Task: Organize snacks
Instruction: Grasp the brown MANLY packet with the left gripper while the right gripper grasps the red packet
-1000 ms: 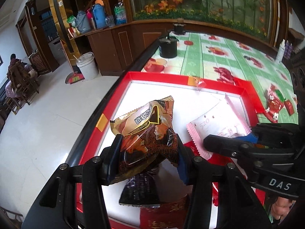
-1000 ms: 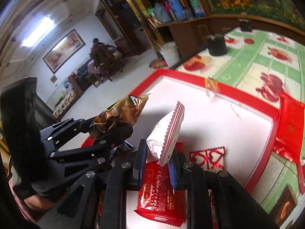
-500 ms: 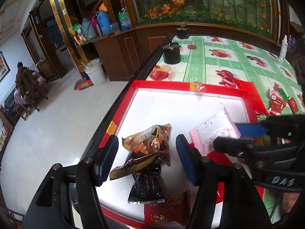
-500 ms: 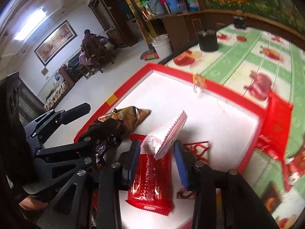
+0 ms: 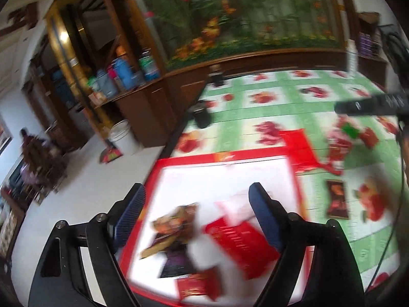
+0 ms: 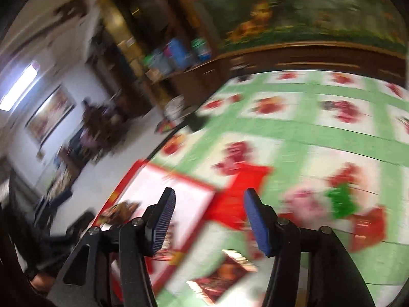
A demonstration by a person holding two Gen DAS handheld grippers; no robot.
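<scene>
Left gripper [image 5: 196, 199]: jaws just opened wide, nothing held; brown snack packet [image 5: 171, 230] and red packet [image 5: 240, 240] are seen below, in red-rimmed tray [image 5: 225, 157]. Right gripper [image 6: 208, 206]: jaws just opened, empty, over bench [image 6: 319, 133] beside tray.

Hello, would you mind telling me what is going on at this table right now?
A person with a gripper in each hand is sorting snack packets into a red-rimmed tray. Both have just been opening and hold nothing: the left gripper is above the brown packet and red packet lying in the tray, and the right gripper points toward loose snacks on the green tablecloth. Both views are blurred.
</scene>
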